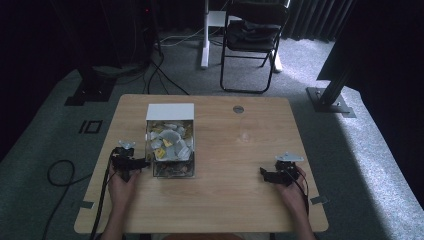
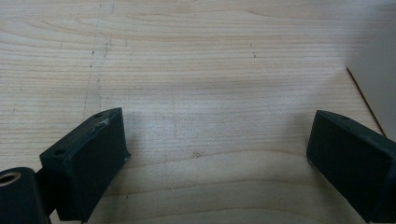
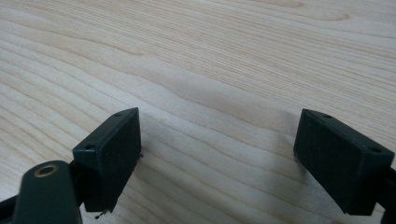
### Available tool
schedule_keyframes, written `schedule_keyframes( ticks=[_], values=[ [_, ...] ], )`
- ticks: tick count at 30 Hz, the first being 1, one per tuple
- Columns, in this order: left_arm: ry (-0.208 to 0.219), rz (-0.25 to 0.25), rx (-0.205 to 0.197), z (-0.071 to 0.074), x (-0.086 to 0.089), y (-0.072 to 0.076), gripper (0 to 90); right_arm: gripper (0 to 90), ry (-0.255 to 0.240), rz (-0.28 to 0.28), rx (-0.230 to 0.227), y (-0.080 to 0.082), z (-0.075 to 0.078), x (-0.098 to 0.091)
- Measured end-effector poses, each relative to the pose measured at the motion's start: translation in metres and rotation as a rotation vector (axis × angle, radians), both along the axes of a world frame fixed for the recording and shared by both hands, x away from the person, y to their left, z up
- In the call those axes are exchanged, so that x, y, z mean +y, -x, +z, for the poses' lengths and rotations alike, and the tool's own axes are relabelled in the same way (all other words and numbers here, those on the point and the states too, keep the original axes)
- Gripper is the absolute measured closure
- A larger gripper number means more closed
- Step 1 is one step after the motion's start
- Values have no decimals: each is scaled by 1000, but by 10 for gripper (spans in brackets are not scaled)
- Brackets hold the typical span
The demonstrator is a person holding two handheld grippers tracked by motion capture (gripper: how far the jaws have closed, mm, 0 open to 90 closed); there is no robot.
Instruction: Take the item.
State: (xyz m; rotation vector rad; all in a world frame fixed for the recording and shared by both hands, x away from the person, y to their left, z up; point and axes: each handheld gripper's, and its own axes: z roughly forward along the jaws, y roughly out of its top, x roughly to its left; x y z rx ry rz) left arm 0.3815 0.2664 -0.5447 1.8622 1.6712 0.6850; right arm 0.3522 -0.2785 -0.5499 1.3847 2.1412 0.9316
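Clear plastic is what you are dealing with: the box [image 1: 170, 147] stands at about ten o'clock from the table's [image 1: 235, 210] middle, with a white lid [image 1: 169, 111] standing up at its far side, and it is full of small packets [image 1: 167, 142], white and yellow. Your left gripper [image 1: 131, 163] sits just beside the box's left wall, near the front corner; its jaws stand wide apart over bare wood in the left gripper view, with a pale edge of the box [image 2: 380, 79] at two o'clock. Your right gripper [image 1: 272, 175] rests well apart from the box, at about four o'clock on the table, jaws also wide apart with nothing between them [image 3: 217, 158].

Watch these, as I judge it:
- The box looks light. Nudge its wall with the left gripper and it may slide or tip, spilling packets.
- The packets lie loose and heaped. A grab from above may catch several at once, or pinch a corner that slips out.
- The right gripper has a long way to come; crossing low risks clipping the box's near rim.
- The left cable [image 1: 102, 195] trails off the near edge and could snag as you lift.
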Motion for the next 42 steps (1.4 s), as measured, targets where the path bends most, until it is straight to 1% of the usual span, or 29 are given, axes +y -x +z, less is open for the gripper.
schedule_keyframes(
  ticks=[4,10,12,16,19,21,25,27,29,33,42],
  values=[
    [0,0,0,0,0,0,57,130,1,20,3,1,0,0],
    [-1,0,0,0,0,0,58,134,1,22,3,1,0,0],
    [0,0,0,0,0,0,57,149,2,26,2,1,0,0],
    [-1,0,0,0,0,0,58,212,4,22,11,2,3,-1],
    [-1,0,0,0,0,0,57,246,-12,23,12,3,4,0],
    [0,0,0,0,0,0,58,248,-24,28,9,4,6,1],
    [0,0,0,0,0,0,58,255,-15,48,-6,7,10,5],
    [0,1,0,0,0,0,57,271,-15,56,-15,8,13,7],
    [0,0,0,0,0,0,58,308,-21,70,-21,10,16,10],
    [0,1,0,0,0,0,58,333,-24,94,-43,13,25,17],
    [0,1,0,0,0,0,58,336,-21,138,-83,23,37,34]
  ],
)
